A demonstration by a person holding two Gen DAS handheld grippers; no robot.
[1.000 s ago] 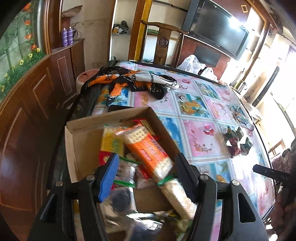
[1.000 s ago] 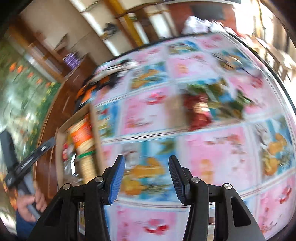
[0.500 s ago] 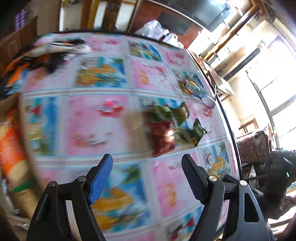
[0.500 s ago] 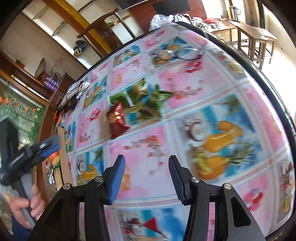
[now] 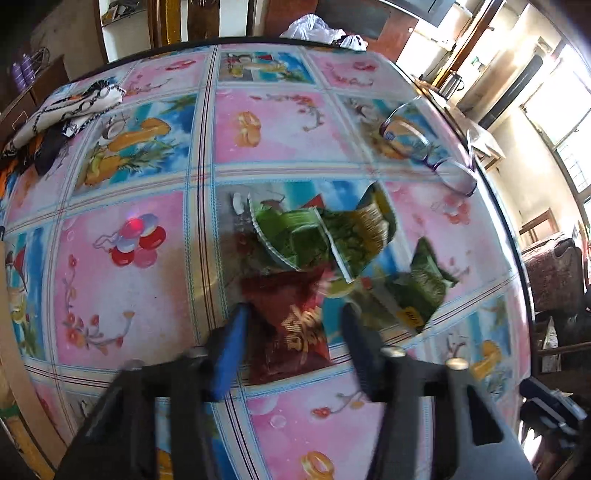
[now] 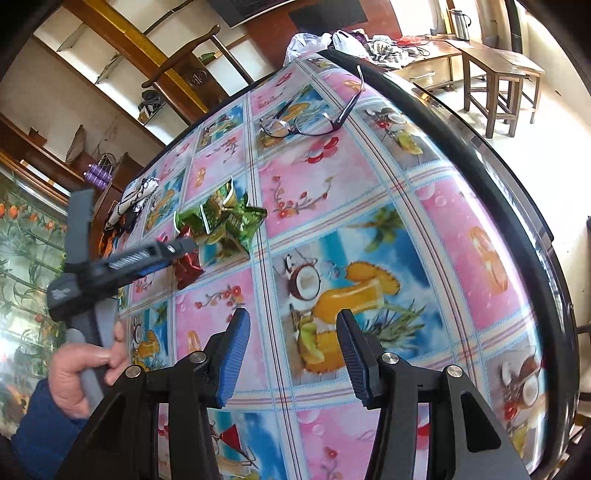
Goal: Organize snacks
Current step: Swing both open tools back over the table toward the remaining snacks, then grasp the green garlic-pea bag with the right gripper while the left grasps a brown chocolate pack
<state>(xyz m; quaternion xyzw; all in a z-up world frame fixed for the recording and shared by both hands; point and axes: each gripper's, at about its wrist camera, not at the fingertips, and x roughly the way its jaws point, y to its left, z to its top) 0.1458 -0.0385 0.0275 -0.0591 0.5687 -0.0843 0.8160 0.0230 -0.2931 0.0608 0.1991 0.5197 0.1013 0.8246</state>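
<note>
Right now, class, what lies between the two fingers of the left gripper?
The red snack packet lies between them on the tablecloth, with the left gripper closing around it, in the left wrist view.

Purple-rimmed eyeglasses (image 6: 308, 123) lie near the far edge of the counter (image 6: 461, 236), a patterned scarf (image 5: 70, 110) lies bunched at another side, and white plastic bags (image 5: 317, 31) sit beyond.

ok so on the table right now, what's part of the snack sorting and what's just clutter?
Part of the job:
- red snack packet, between the closing jaws of the left gripper
- green snack packets
- cardboard box edge
- right gripper, open over bare tablecloth

Just lying about:
- eyeglasses
- patterned scarf
- white plastic bags
</note>
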